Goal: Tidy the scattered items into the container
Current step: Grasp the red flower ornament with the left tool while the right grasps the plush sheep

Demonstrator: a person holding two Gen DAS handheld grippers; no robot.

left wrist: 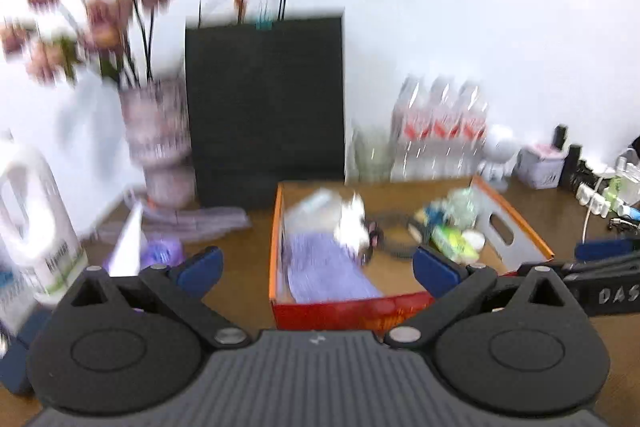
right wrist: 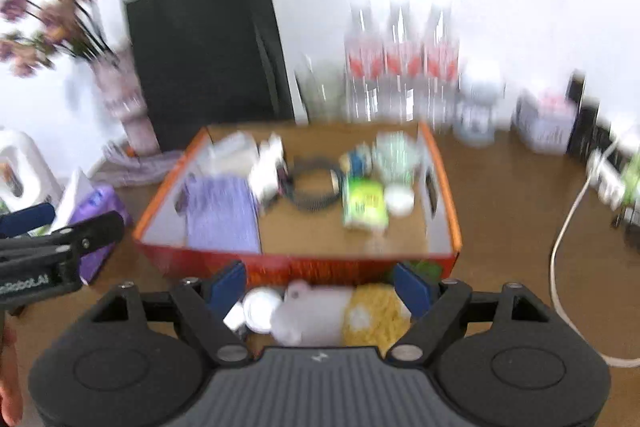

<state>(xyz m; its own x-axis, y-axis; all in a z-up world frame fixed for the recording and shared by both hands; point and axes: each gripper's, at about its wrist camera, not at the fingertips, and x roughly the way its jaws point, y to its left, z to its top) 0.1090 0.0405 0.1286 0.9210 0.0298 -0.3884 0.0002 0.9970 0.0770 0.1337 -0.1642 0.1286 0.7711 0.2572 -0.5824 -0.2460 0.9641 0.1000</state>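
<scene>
Nearest to us, in the right wrist view, the right gripper (right wrist: 320,287) stands with its jaws spread and nothing pinched. Between and just below its blue fingertips (right wrist: 412,289) lie the last loose items on the table: a small white round lid or jar (right wrist: 260,309), a pale pink soft thing (right wrist: 312,311) and a yellow knitted piece (right wrist: 376,315), side by side in a row. That row runs across the jaws, roughly in line with the near wall of the box, so we judge that a straight descent would close on its ends rather than on one item. The right hand is clearly the nearer one.

The left gripper (left wrist: 318,267) is also released, fully spread and empty. It points at the box from the left, with a purple packet (left wrist: 160,253) on the table beside its left fingertip.

Just beyond the three items the red wall of the orange-rimmed box (right wrist: 344,265) rises, so anything lifted must clear that edge. Inside, a purple cloth (right wrist: 222,213) fills the left, a black ring (right wrist: 316,187) the middle, and a green packet (right wrist: 365,207) the right. Bare brown floor stays open at the near middle, which is the room we would use.

Farther back stand a black paper bag (left wrist: 264,99), a vase of flowers (left wrist: 158,139) and a pack of water bottles (left wrist: 440,131) against the wall, all too blurred for detail.
</scene>
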